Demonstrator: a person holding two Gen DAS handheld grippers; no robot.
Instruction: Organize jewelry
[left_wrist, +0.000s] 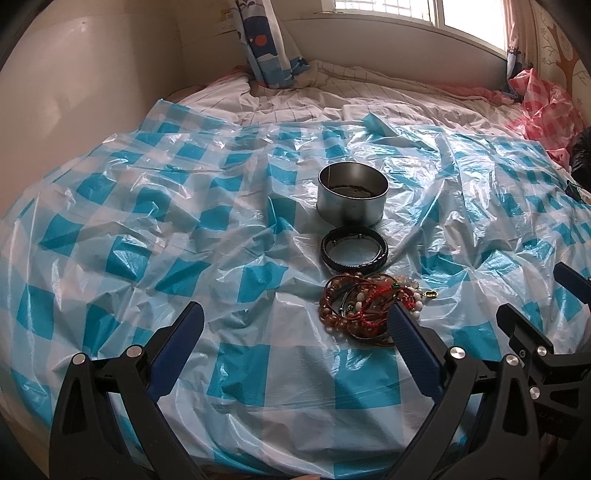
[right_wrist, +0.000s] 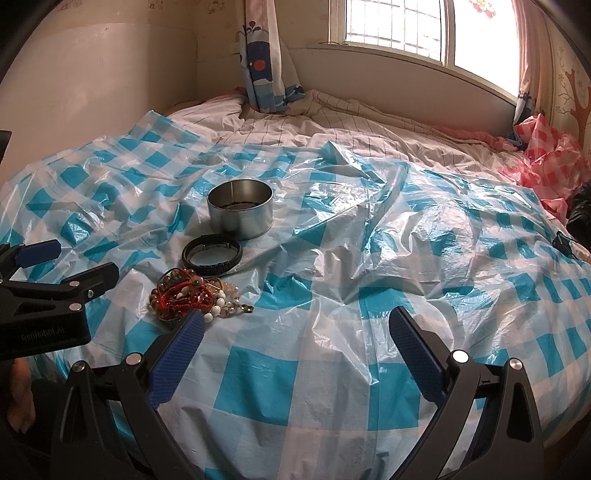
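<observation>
Both grippers' fingers were spread and empty; the left gripper (left_wrist: 295, 325) had the tangled bracelets (left_wrist: 364, 304) just past its right finger, lined up toward the tin (left_wrist: 352, 199).

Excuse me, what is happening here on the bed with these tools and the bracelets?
A person holds two tongs over a blue-checked plastic sheet spread on a bed. Both the left tongs and the right tongs are open and hold nothing. A tangled pile of beaded bracelets lies nearest, then a black bracelet, then a round metal tin standing open behind it. Something dark lies in the tin; I cannot tell what. The bracelets are still outside the tin, so sorting seems hardly begun.
</observation>
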